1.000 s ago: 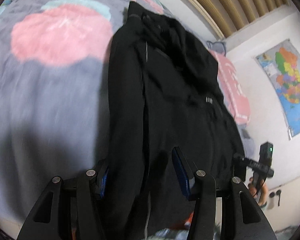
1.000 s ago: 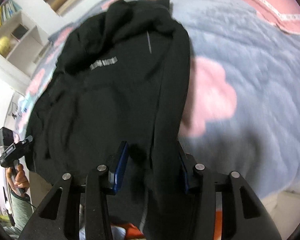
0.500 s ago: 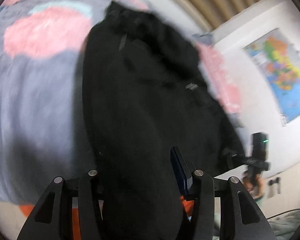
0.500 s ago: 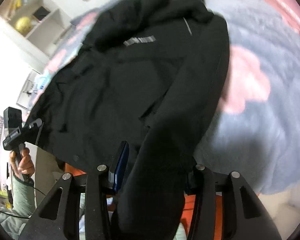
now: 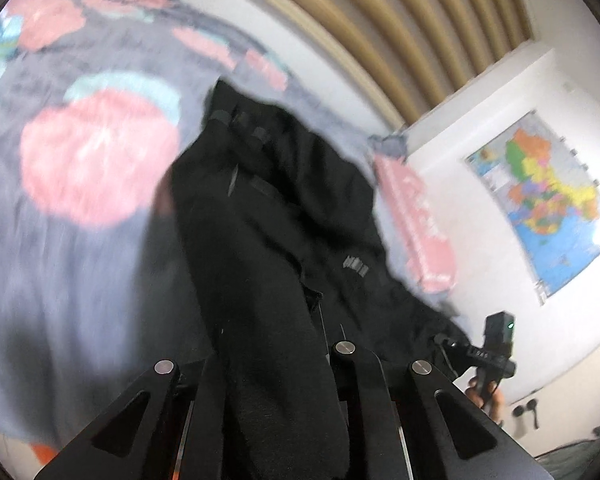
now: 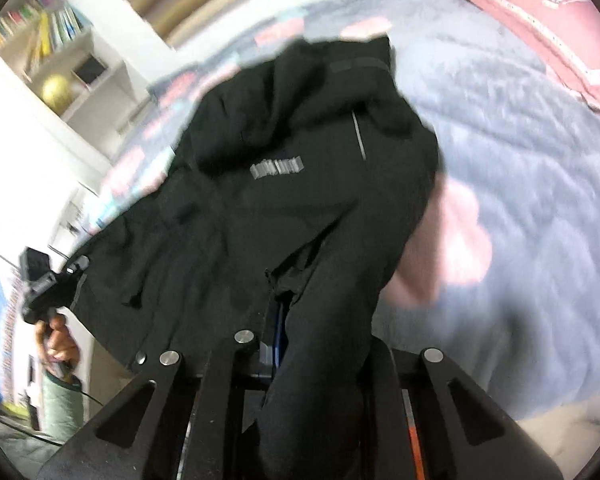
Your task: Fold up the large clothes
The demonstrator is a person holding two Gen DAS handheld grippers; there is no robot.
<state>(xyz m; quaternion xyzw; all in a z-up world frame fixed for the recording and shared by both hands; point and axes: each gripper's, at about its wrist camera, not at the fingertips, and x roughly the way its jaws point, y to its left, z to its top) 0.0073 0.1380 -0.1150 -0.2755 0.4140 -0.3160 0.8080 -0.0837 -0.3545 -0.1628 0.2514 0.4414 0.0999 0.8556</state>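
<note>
Black jacket (image 5: 268,208): I hold both sleeves.
Left gripper (image 5: 272,364): clamped on cloth.
Right gripper (image 6: 320,344): likewise clamped.
Risk: slippage, uneven fold.

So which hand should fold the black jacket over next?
Probably left. The left gripper is shut on the black jacket along its long side edge, which runs fairly straight toward the collar. The right gripper seems to hold a bunched, drooping part.

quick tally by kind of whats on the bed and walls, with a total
black jackets: 1
pink pillows: 1
bedspreads: 1
wall maps: 1
yellow balls: 1
total: 5
</note>
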